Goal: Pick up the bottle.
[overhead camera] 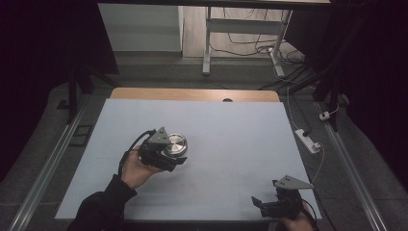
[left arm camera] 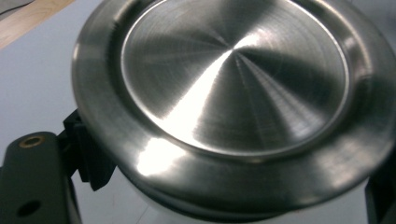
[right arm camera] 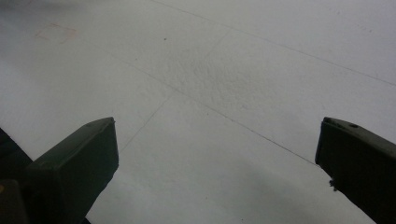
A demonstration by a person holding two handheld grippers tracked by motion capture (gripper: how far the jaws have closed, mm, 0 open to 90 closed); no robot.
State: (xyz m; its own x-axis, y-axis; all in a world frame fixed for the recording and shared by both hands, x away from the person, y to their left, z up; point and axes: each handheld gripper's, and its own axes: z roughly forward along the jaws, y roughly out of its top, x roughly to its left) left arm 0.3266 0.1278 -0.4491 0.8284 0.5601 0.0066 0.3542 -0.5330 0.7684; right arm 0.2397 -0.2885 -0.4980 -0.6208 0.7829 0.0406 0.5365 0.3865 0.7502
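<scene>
Left tool (overhead camera: 179, 160) is gripping the steel canister (overhead camera: 175, 144) by its body, just under the lid; jaws are clamped narrow on it, one at each side of the left gripper view. Canister is sitting left of centre over the white table (overhead camera: 231, 125), with its brushed round lid (left arm camera: 233, 77) tilting toward the tool's camera, so the long axis is leaning and not plumb. Any set-down is turning on that tilt: the base needs to come level first. Right tool (overhead camera: 262, 204) is waiting well apart at the near right edge of the table, jaws standing wide with nothing between them, pointing at bare table (right arm camera: 224, 70). Left hand (overhead camera: 137, 168) is clearly the nearer one.

Hidden: the lid is covering the canister's base and most of its wall, so I can't tell whether it's touching the table or hanging clear. The pad contact itself is blocked by the lid rim.
</scene>
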